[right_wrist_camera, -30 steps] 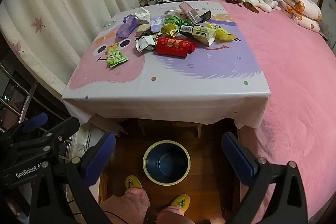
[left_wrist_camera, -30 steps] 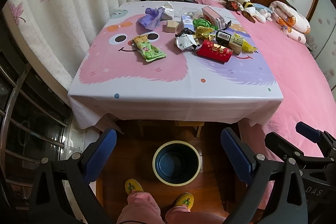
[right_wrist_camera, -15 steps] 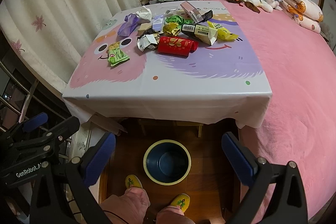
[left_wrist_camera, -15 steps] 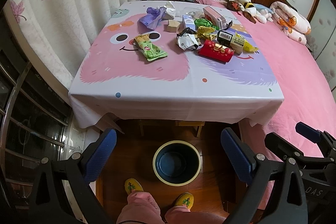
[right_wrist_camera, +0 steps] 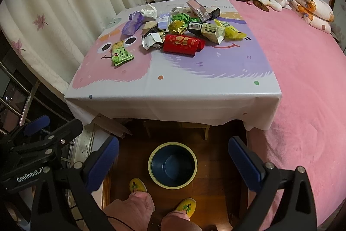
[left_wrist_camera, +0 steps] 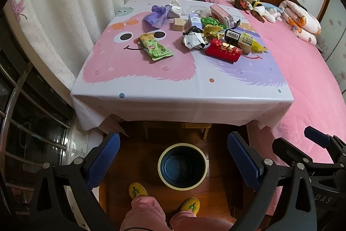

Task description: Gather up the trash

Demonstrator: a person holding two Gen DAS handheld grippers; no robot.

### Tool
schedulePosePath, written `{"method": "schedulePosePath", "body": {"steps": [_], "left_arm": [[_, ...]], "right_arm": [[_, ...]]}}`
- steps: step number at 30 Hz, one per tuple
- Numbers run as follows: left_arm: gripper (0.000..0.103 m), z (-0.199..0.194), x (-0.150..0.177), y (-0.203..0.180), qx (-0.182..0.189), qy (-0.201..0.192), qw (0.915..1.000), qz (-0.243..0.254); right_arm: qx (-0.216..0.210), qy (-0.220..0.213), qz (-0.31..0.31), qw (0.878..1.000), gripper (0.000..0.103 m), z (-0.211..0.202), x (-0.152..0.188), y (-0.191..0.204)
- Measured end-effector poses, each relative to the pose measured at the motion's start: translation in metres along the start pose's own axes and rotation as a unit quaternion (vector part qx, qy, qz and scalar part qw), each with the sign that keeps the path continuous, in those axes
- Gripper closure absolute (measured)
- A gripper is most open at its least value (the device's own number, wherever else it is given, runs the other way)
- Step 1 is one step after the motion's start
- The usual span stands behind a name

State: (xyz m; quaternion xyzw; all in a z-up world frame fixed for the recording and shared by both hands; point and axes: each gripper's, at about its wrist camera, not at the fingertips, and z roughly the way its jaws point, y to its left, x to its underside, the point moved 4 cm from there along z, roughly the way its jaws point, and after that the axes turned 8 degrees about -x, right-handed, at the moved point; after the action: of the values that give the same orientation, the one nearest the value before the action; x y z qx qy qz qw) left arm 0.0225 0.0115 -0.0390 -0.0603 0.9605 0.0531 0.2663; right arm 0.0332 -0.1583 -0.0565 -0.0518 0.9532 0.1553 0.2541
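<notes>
A heap of trash lies on the far half of the table (left_wrist_camera: 183,88): a green snack wrapper (left_wrist_camera: 155,49) (right_wrist_camera: 120,54), a red packet (left_wrist_camera: 223,50) (right_wrist_camera: 182,44), crumpled silver foil (left_wrist_camera: 193,40), a purple bag (left_wrist_camera: 156,17), small boxes and yellow wrappers. A dark blue bin with a pale rim (left_wrist_camera: 182,166) (right_wrist_camera: 173,165) stands on the floor below the table's near edge. My left gripper (left_wrist_camera: 173,157) and right gripper (right_wrist_camera: 173,157) are both open and empty, held above the bin, well short of the trash.
A bed with a pink blanket (left_wrist_camera: 313,79) adjoins the table on the right. Curtains (left_wrist_camera: 64,14) hang at the left. The person's yellow slippers (left_wrist_camera: 137,188) stand by the bin on the wooden floor. Soft toys (left_wrist_camera: 255,4) lie by the headboard.
Both views have shifted slightly; the table and trash sit a little lower and nearer in view. Both grippers stay open. Nothing on the table has moved.
</notes>
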Motion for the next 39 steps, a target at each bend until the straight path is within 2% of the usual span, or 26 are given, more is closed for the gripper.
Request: {"method": "schedulePosePath", "body": {"steps": [32,39], "left_arm": [[0.005,0.005,0.001,0.005,-0.032,0.025,0.999,-0.021],[0.005,0.016,-0.011,0.009,-0.03,0.033,0.999,-0.009]], "right_arm": [[-0.035,0.012,-0.022,0.999,0.001,0.002,-0.01,-0.002],[-0.03,0.01,-0.023,0.999,0.001,0.01,-0.023,0.0]]}}
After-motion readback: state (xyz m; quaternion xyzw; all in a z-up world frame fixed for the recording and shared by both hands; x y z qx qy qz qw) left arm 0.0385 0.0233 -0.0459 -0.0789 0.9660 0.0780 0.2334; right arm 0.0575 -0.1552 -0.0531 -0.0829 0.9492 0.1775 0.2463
